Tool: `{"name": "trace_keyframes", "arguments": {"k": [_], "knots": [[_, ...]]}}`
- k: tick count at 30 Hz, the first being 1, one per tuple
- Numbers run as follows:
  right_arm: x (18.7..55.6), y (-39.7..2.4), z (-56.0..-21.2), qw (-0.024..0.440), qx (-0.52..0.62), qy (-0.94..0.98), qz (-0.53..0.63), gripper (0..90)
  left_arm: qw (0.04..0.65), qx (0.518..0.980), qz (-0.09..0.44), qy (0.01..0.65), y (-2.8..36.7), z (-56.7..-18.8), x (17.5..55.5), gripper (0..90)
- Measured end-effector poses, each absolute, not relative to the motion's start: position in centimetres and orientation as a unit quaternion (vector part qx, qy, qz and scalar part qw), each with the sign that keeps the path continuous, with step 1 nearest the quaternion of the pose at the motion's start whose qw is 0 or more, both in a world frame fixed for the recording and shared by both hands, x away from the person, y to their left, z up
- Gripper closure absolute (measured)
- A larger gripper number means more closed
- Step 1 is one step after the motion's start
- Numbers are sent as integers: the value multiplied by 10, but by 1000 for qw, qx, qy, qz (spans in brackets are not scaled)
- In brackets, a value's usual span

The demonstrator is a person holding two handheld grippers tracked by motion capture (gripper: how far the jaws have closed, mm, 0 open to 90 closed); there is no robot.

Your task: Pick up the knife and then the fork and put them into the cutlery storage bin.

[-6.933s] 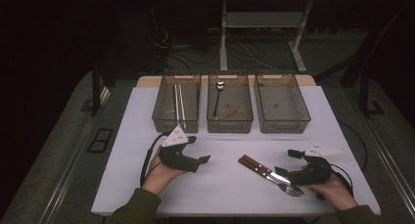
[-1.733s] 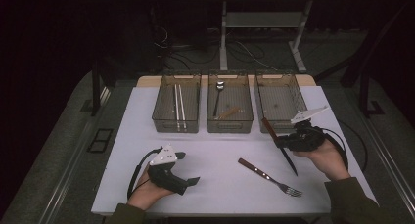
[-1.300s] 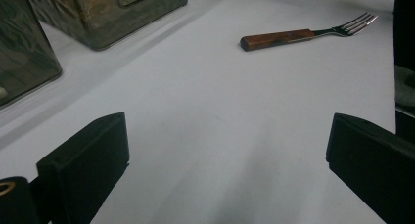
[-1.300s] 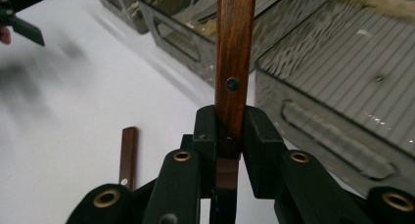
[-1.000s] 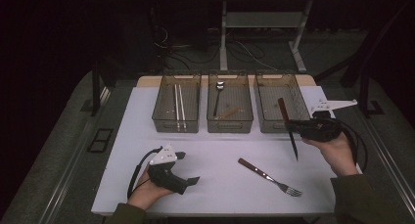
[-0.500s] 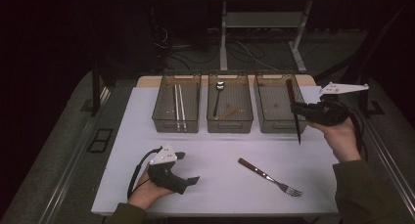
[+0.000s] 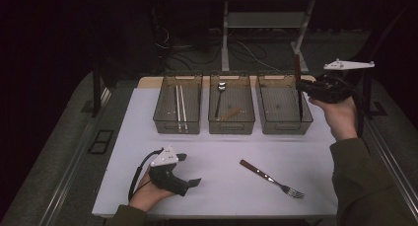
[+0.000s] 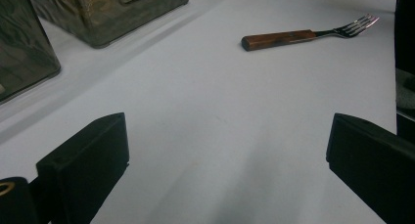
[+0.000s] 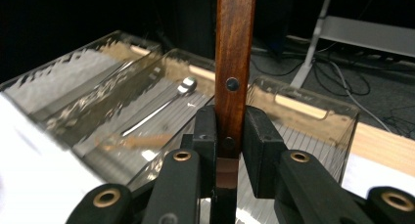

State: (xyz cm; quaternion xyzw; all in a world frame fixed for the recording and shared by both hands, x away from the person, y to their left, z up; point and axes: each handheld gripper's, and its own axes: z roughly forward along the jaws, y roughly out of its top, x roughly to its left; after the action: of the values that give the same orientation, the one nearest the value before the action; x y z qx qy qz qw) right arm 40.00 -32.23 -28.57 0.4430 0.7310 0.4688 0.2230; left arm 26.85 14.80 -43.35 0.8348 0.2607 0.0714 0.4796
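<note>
Left gripper [image 7: 185, 170]: black jaws wide apart, empty, resting low on white table [image 7: 222, 186] | wooden-handled steel fork [image 7: 272, 178]: flat on table, right of it | right gripper [image 9: 230, 136]: clamped on upright wooden-handled knife [image 7: 298, 85], raised over rightmost clear plastic bin [image 7: 283, 122], blade pointing down.

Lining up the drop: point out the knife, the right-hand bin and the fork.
knife [image 9: 235, 62]: right gripper view, wooden handle.
right-hand bin [image 7: 282, 128]: high view, near wall.
fork [image 7: 260, 170]: high view, wooden handle.
</note>
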Motion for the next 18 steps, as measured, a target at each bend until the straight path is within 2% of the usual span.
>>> {"name": "trace_keyframes", "arguments": {"k": [9, 18], "knots": [[423, -315, -281, 262, 456, 712, 465, 769, 483, 833, 71, 260, 148, -433, 268, 9], [441, -312, -305, 268, 476, 710, 446, 769, 485, 832, 70, 259, 149, -432, 268, 9]]}}
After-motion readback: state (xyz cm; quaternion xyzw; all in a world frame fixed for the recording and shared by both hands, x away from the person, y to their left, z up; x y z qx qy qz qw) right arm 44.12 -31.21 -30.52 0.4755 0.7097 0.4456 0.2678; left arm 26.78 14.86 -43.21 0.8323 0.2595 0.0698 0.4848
